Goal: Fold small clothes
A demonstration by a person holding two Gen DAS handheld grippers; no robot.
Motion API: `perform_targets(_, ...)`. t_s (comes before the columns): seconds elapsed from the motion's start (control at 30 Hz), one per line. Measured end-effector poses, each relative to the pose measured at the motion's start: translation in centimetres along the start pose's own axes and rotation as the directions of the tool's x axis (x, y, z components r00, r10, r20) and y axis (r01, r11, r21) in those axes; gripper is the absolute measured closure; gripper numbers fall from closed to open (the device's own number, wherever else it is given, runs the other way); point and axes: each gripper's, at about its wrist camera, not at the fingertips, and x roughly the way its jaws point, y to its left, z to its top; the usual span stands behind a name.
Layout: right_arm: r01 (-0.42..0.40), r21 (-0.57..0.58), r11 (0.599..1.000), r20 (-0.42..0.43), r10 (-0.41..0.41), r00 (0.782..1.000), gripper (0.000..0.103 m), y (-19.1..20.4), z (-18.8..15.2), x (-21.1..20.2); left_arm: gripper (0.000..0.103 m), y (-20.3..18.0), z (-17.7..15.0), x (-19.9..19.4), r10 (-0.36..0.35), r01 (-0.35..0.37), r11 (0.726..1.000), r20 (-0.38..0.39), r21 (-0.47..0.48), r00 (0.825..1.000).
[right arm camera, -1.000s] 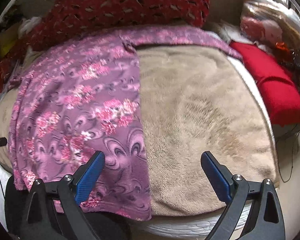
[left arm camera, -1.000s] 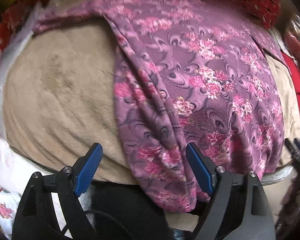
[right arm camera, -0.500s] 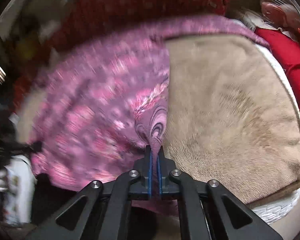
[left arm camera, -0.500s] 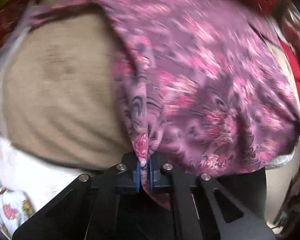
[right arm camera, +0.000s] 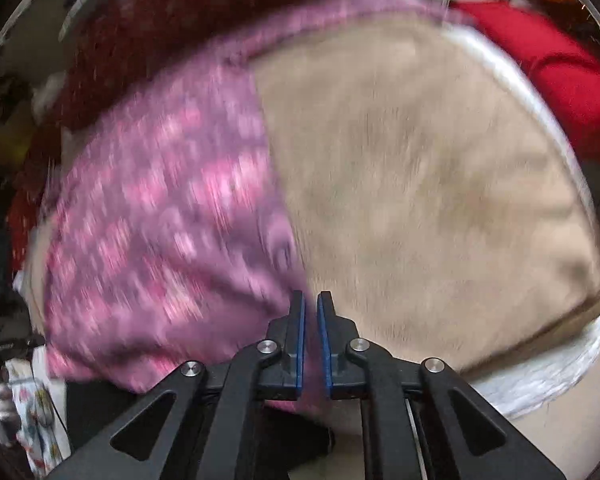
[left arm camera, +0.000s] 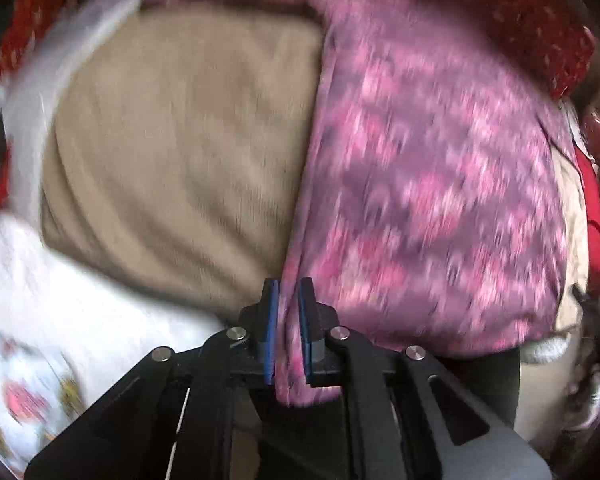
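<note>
A purple garment with pink flowers (left arm camera: 432, 184) lies on a tan blanket (left arm camera: 180, 152). In the left wrist view it covers the right half of the blanket. My left gripper (left arm camera: 286, 292) is shut on the garment's near left edge, with cloth between the blue pads. In the right wrist view the garment (right arm camera: 168, 220) covers the left half of the blanket (right arm camera: 420, 200). My right gripper (right arm camera: 310, 304) is shut on the garment's near right corner. Both views are blurred by motion.
A dark red patterned cloth (right arm camera: 180, 28) lies behind the garment. A red cloth (right arm camera: 564, 80) lies at the far right. White bedding with a printed pattern (left arm camera: 32, 360) sits at the near left.
Both grippers closed on the garment's near edge, one at each side. The garment's wrinkled left fold now looks pulled straighter. Both cameras are moving.
</note>
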Motion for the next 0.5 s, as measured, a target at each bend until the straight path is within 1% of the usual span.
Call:
perform_targets(0.03, -0.022, -0.015, 1.0, 0.03, 0.022, 0.999, 0.086, 0.8, 1.2, -0.5, 0.084, -0.3, 1.1, -0.3, -0.003, 0.003, 1.0, 0.027, 0.003, 1.0)
perform_targets(0.07, -0.044, -0.037, 0.998, 0.062, 0.046, 0.997, 0.076, 2.0, 2.5, -0.9, 0.077, -0.4, 3.1, 0.1, -0.017, 0.017, 1.0, 0.064, -0.004, 0.998)
perform_targets(0.1, -0.055, -0.056, 0.997, 0.081, 0.06, 0.995, 0.067, 2.9, 3.4, -0.9, 0.064, -1.2, 4.4, 0.0, -0.014, 0.015, 1.0, 0.082, -0.015, 0.997)
perform_targets(0.13, -0.065, -0.081, 0.995, 0.098, 0.073, 0.993, 0.065, 3.9, 4.2, -0.5, 0.063, -0.2, 6.3, 2.3, -0.031, 0.034, 0.999, 0.106, -0.026, 0.994)
perform_targets(0.17, -0.075, -0.104, 0.992, 0.108, 0.086, 0.99, 0.064, 4.6, 5.1, -0.1, 0.063, -0.7, 7.8, 3.1, -0.028, 0.032, 0.999, 0.117, -0.032, 0.993)
perform_targets(0.23, -0.078, -0.126, 0.989, 0.115, 0.093, 0.989, 0.065, 5.9, 6.2, 2.2, 0.063, -1.9, 9.8, 7.0, 0.001, 0.003, 0.999, 0.114, -0.042, 0.993)
perform_targets(0.27, -0.077, -0.126, 0.989, 0.103, 0.09, 0.991, 0.065, 6.1, 5.8, 4.0, 0.063, -2.5, 10.3, 8.6, 0.024, -0.02, 0.999, 0.096, -0.041, 0.995)
perform_targets(0.3, -0.071, -0.13, 0.989, 0.084, 0.082, 0.993, 0.065, 6.1, 5.7, 5.3, 0.063, -3.3, 10.9, 10.5, 0.06, -0.058, 0.998, 0.067, -0.039, 0.996)
perform_targets(0.33, -0.034, -0.145, 0.989, 0.033, 0.039, 0.999, 0.066, 6.3, 5.4, 7.6, 0.062, -3.7, 11.2, 11.9, 0.084, -0.083, 0.996, 0.039, -0.029, 0.996)
perform_targets(0.37, 0.001, -0.166, 0.986, -0.026, -0.005, 1.0, 0.068, 6.3, 5.0, 9.6, 0.062, -4.0, 11.4, 12.4, 0.097, -0.096, 0.995, 0.043, -0.021, 0.994)
perform_targets(0.4, 0.0, -0.185, 0.983, -0.03, -0.006, 1.0, 0.068, 6.1, 5.0, 10.1, 0.062, -4.3, 11.3, 12.1, 0.111, -0.111, 0.994, 0.065, -0.012, 0.992)
perform_targets(0.43, -0.018, -0.197, 0.98, -0.005, 0.018, 1.0, 0.068, 6.1, 5.3, 9.6, 0.062, -4.7, 11.3, 11.4, 0.122, -0.123, 0.992, 0.089, 0.008, 0.989)
perform_targets(0.5, -0.085, -0.161, 0.983, -0.005, 0.086, 0.996, 0.069, 4.9, 7.3, 8.5, 0.062, -5.8, 11.6, 10.2, 0.125, -0.133, 0.989, 0.127, 0.063, 0.984)
